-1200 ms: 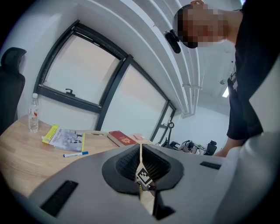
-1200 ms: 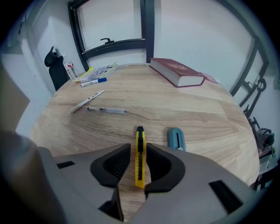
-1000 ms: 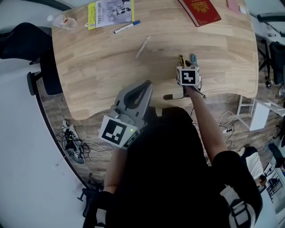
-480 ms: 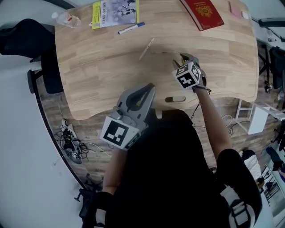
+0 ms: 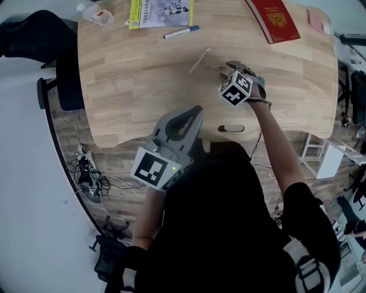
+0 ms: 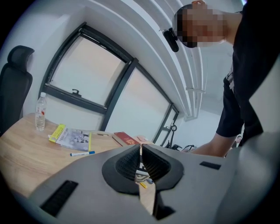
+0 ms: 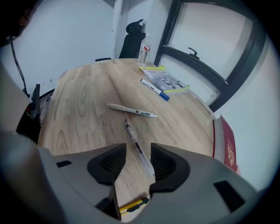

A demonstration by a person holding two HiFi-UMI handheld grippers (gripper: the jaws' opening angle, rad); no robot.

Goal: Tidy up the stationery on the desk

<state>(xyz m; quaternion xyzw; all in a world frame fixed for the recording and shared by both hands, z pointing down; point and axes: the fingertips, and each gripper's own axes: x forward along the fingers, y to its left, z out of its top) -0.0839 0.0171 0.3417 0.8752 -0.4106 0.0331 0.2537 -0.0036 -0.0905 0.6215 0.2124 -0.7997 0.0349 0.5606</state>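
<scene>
Light wood desk [image 5: 131, 86] w/ a curved near edge, in a white-walled room w/ dark-framed windows; wood-look floor w/ loose cables to the left. Black office chair [image 5: 28, 34] stands at the desk's far-left side. On the far-left corner: water bottle [image 5: 97, 14], upright per the gripper views. Just right of it a yellow-edged booklet [image 5: 163, 11] lies flat, w/ a blue-capped marker [image 5: 181, 32] just near of it, not touching.

L gripper [image 5: 198, 109] is held off the desk's near edge, in front of the person's dark torso. Its jaws are pressed together w/ nothing btwn them.

Mid-desk, a white pen [image 5: 199, 60] lies at an angle. Near it on the right is a clear pen [image 7: 131, 133], flat on the wood, separate from the white one.

R gripper [image 7: 138, 146] hangs over the clear pen w/ jaws spread apart. In the right gripper view the pen runs through the gap btwn them, not clamped. A yellow utility knife [image 7: 133, 205] lies on the desk under the gripper body, near of the pen.

Far right: red book [image 5: 276, 20] flat by the desk's far edge, well apart from the pens.
</scene>
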